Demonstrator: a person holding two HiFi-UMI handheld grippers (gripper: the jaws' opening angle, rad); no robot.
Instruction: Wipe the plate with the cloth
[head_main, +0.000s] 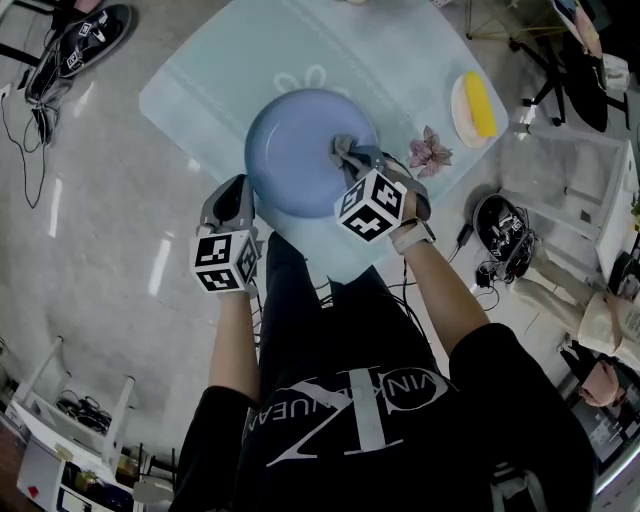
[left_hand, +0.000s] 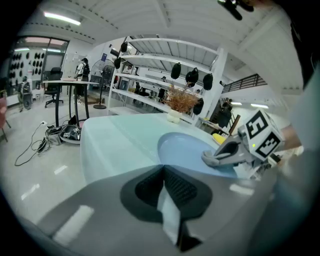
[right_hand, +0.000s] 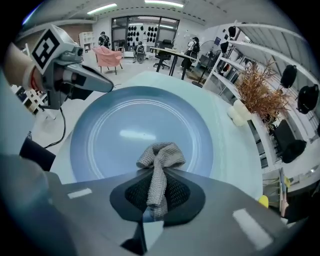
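Observation:
A round blue plate (head_main: 290, 150) lies on the pale blue table (head_main: 200, 80). My right gripper (head_main: 352, 160) points steeply down and is shut on a grey knitted cloth (head_main: 345, 148). The cloth's bunched end (right_hand: 160, 155) rests on the plate (right_hand: 125, 130) near its right-hand rim. My left gripper (head_main: 240, 190) is at the plate's near left rim with its jaws together. In the right gripper view, the left gripper (right_hand: 107, 87) has its tip over that rim. In the left gripper view the plate (left_hand: 185, 150) lies just beyond the closed jaws. Whether they pinch the rim is hidden.
A yellow item on a small white dish (head_main: 473, 105) and a pink flower (head_main: 430, 152) lie right of the plate. A dried plant (right_hand: 257, 97) stands at the table's far side before white shelves. Cables and a dark headset (head_main: 505, 225) lie on the floor. My legs are against the table's near edge.

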